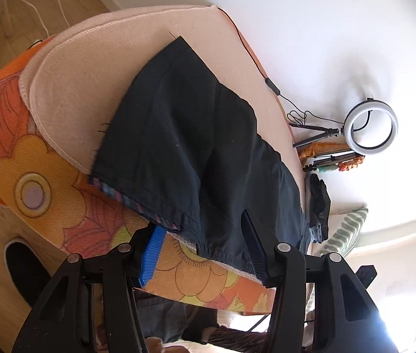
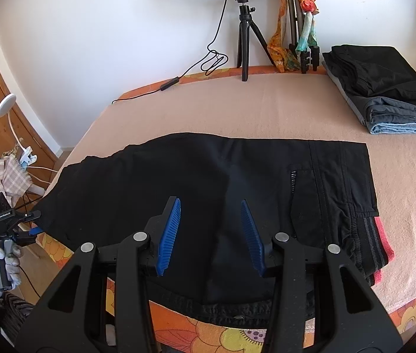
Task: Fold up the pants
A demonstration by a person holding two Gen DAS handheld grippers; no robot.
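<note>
Black pants (image 2: 208, 182) lie flat on the pink blanket (image 2: 237, 106), waistband with a red and grey band at the right (image 2: 375, 253), legs running off the left edge. In the left wrist view the pant legs (image 1: 184, 135) lie across the bed corner, hems at the near edge. My left gripper (image 1: 205, 241) is open at the hem edge, one blue finger (image 1: 152, 253) left of the cloth, the other over it. It also shows in the right wrist view (image 2: 28, 229), held in a gloved hand. My right gripper (image 2: 210, 235) is open above the pants' near edge, holding nothing.
A stack of folded clothes (image 2: 381, 94) sits at the back right of the bed. A ring light on a tripod (image 2: 243, 29) with its cable stands at the back edge by the white wall. An orange flowered mattress side (image 1: 61, 176) drops to the wood floor.
</note>
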